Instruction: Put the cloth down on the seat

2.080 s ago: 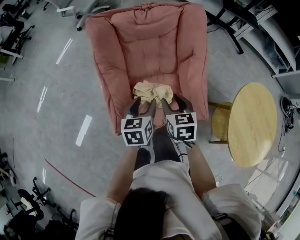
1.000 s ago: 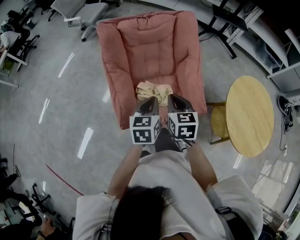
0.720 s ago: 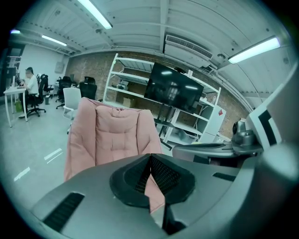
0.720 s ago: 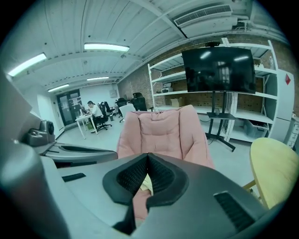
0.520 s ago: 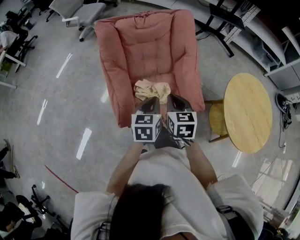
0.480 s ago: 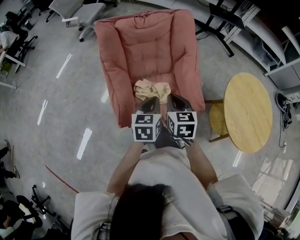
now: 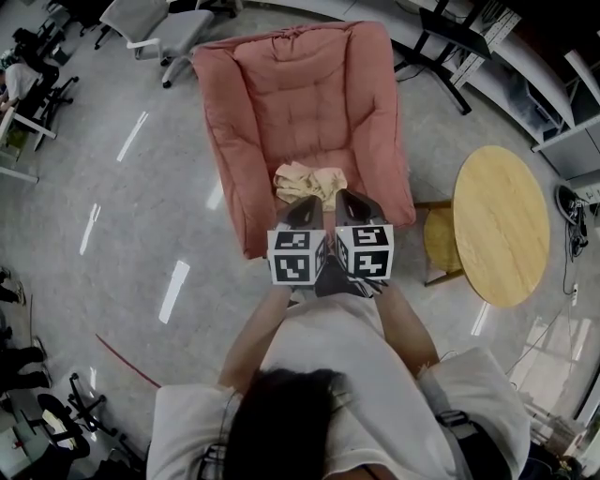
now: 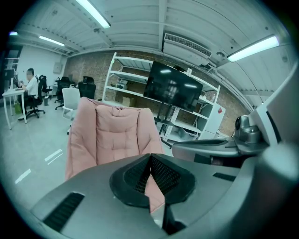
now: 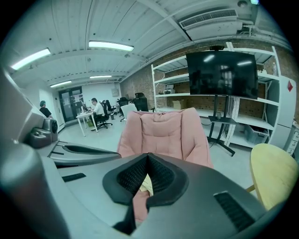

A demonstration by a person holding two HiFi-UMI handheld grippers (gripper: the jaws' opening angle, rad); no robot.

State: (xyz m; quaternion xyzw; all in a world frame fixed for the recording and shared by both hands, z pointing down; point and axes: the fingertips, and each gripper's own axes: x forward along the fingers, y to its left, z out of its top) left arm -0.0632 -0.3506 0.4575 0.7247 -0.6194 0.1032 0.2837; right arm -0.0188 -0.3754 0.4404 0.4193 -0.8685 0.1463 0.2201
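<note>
A crumpled beige cloth [image 7: 311, 180] lies at the front of the seat of a pink padded armchair [image 7: 300, 94]. Both grippers are held side by side just in front of it, pointing at the chair. In the head view the tips of my left gripper [image 7: 302, 204] and my right gripper [image 7: 348, 200] sit at the cloth's near edge. My left gripper [image 8: 150, 161] is shut with nothing between its pads, the armchair [image 8: 112, 135] beyond it. My right gripper [image 9: 147, 161] is also shut and empty; a strip of cloth [image 9: 145, 183] shows below its jaws.
A round wooden table [image 7: 500, 225] stands to the right of the armchair, with a small yellow stool [image 7: 441, 246] between them. A grey office chair [image 7: 155, 23] stands at the back left, and a black desk frame [image 7: 450, 37] at the back right. People sit at desks far left.
The cloth stays lying on the seat. The two grippers have barely moved; the left one has come a little closer to the right one.
</note>
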